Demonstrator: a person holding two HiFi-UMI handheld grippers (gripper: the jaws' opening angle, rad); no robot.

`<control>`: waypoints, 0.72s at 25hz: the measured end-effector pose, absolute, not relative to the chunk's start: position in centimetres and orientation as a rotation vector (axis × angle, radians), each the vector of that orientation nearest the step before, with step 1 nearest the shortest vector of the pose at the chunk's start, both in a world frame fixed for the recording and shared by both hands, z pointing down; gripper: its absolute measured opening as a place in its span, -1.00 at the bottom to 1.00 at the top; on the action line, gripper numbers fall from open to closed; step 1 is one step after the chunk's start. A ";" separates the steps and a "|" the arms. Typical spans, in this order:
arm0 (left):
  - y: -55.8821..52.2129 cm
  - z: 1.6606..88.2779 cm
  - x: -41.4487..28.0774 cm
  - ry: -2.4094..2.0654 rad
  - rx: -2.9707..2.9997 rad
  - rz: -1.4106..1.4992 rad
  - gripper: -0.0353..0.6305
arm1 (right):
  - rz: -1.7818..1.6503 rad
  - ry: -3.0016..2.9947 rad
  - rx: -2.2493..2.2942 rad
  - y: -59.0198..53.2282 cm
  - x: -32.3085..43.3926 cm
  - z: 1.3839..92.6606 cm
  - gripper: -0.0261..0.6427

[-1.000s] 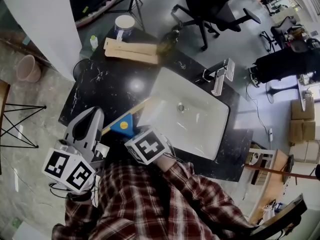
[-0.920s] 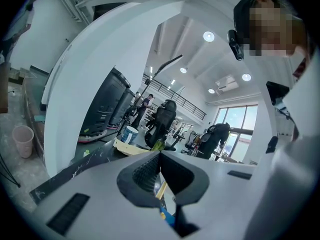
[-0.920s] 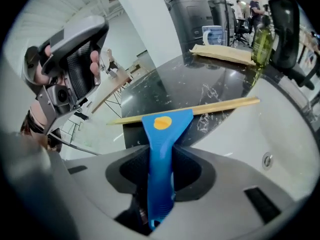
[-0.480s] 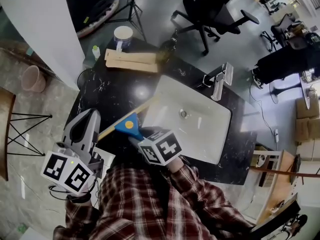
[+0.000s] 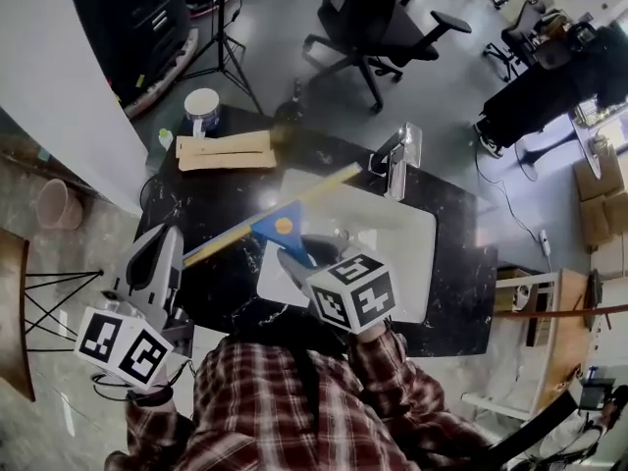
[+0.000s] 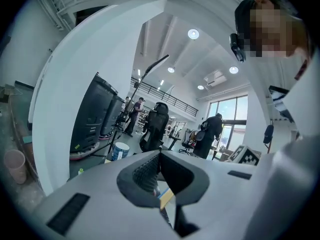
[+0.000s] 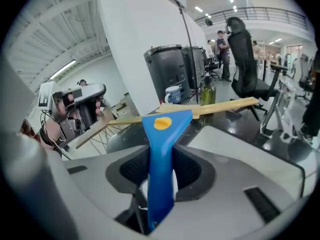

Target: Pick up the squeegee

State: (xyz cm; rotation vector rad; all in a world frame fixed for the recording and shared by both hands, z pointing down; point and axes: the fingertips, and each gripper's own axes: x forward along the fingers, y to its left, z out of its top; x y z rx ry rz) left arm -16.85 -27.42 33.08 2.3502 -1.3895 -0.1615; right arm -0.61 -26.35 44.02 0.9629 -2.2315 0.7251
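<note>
The squeegee (image 5: 280, 229) has a blue handle with a yellow dot and a long yellow blade. It hangs in the air over the near left part of the white sink (image 5: 417, 238). My right gripper (image 5: 297, 260) is shut on its blue handle, seen close up as the squeegee (image 7: 161, 134) between the pads of the right gripper (image 7: 161, 166), with the blade lying crosswise beyond the jaws. My left gripper (image 5: 160, 238) hovers at the counter's near left edge, holding nothing. In the left gripper view, the left gripper (image 6: 160, 156) has its jaws together.
The black stone counter (image 5: 221, 199) carries the sink, a chrome faucet (image 5: 402, 155) at its far side, two wooden boards (image 5: 221, 150) and a white tub (image 5: 201, 106) at the far left. An office chair (image 5: 373, 18) and a tripod stand beyond.
My right gripper has lifted the squeegee off the counter's near edge and carried it up and over the sink. My left gripper has risen a little.
</note>
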 end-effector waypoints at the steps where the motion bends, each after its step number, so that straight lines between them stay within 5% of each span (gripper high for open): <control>1: -27.8 32.9 -16.8 -1.384 2.358 -0.162 -0.86 | 0.706 -2.240 1.004 -26.7 0.2 43.0 -0.51; 18: -29.6 32.8 -6.0 -1.070 2.491 -0.085 -0.86 | 0.459 -2.534 1.581 -25.5 11.0 29.0 -0.51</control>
